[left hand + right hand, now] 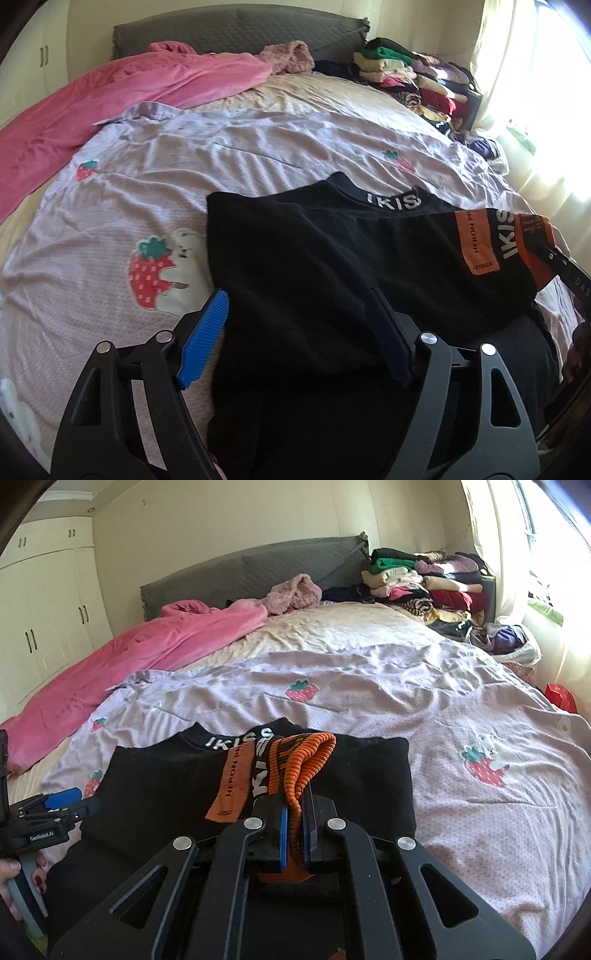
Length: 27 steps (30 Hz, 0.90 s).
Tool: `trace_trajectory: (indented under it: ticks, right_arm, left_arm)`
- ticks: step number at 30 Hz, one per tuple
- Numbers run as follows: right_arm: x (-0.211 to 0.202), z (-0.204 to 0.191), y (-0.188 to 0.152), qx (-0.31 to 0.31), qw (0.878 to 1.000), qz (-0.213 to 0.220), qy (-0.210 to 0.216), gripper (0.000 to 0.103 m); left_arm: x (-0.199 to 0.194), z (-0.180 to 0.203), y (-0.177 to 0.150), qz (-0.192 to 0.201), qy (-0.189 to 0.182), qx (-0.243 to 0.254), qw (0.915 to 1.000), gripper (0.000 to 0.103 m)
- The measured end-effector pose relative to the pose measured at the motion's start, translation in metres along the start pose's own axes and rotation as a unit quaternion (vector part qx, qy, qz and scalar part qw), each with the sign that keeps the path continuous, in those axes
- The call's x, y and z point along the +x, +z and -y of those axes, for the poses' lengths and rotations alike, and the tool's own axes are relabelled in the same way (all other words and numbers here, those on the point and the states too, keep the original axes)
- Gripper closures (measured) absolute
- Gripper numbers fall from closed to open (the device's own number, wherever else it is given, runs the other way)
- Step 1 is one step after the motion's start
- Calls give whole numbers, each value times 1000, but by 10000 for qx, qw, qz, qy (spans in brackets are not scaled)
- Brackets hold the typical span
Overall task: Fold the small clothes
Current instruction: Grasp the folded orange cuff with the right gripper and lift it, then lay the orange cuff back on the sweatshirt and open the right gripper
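The black sweater (314, 266) runs off the bottom edge of the left wrist view, so its lower hem cannot be seen, and the orange cuff (295, 775) vanishes between the closed pads of the right gripper (294, 836). The orange patch (232, 786) carries lettering cut short by a fold. In the stacked clothes (424, 583) by the window, glare washes out single garments.

Black sweater (159, 797) – orange cuff (299, 775) lifted

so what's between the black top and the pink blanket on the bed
Only the lilac strawberry-print sheet, wrinkled and with nothing lying on it, runs between the black top and the pink blanket; the right wrist view shows it best.
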State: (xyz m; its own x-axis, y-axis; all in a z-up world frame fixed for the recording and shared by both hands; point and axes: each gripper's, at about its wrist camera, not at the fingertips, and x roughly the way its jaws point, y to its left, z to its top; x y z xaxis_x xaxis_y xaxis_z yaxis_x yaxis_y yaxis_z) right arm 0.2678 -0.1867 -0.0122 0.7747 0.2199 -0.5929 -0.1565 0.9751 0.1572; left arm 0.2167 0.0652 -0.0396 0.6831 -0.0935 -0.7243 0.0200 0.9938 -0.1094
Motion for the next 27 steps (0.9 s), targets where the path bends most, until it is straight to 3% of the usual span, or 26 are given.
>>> trace_trajectory:
  ticks: [15, 21, 25, 27]
  right_arm:
    - [7, 13, -5, 272, 9992, -242, -151, 98]
    - [5, 18, -5, 215, 9966, -222, -762, 91]
    - [-1, 19, -4, 185, 9976, -143, -653, 83]
    - [-3, 12, -3, 19, 9984, -126, -551, 75]
  left_arm:
    - [6, 7, -5, -118, -38, 116, 9999, 34]
    - [8, 8, -7, -170, -46, 114, 9998, 34]
    - [11, 7, -8, -243, -15, 108, 9996, 34]
    - [4, 9, -7, -55, 38, 88, 9999, 34]
